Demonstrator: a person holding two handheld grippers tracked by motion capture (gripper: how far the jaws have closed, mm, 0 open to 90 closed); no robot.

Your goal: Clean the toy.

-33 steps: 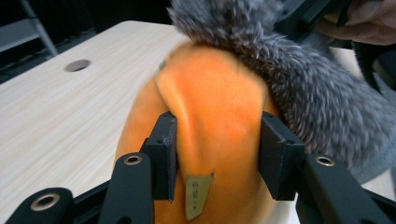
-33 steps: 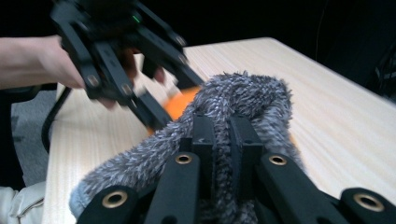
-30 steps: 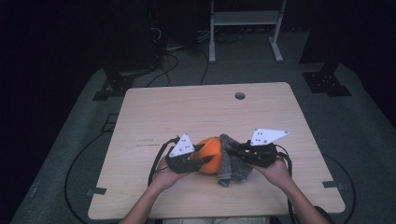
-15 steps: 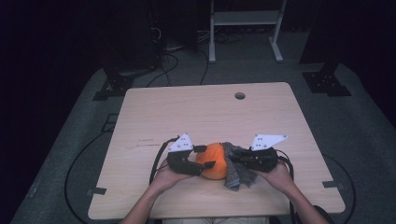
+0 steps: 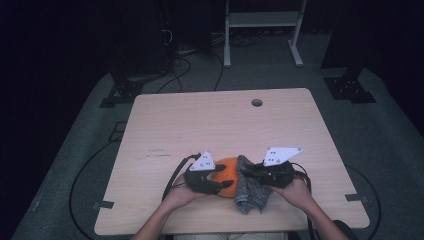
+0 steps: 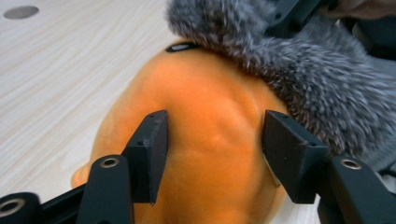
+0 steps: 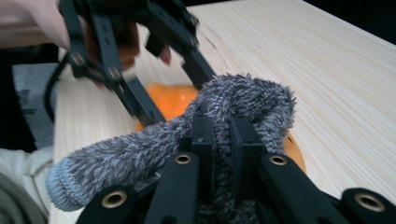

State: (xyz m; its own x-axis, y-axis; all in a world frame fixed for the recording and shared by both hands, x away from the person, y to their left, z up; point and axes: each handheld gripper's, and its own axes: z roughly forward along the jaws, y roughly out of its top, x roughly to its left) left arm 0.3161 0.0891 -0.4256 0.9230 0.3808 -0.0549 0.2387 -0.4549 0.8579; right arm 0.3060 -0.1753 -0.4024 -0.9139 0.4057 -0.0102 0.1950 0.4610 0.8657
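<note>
An orange soft stuffed item lies on the wooden table near its front edge. My left gripper has its jaws on either side of the orange item; they have just been closing and press into it. A grey fuzzy sock drapes over the orange item's right side. My right gripper is shut on the grey sock, with a fold pinched between the pads. In the high view the left gripper and right gripper face each other across the two items.
A round cable hole sits at the table's far side. Black cables trail from the grippers to the front edge. The left gripper shows in the right gripper view, just beyond the sock. A metal stand stands on the floor behind.
The grey sock has spread lower, toward the front edge beside the orange item. The left gripper has shifted slightly on the orange item. Both hands stay almost in place.
</note>
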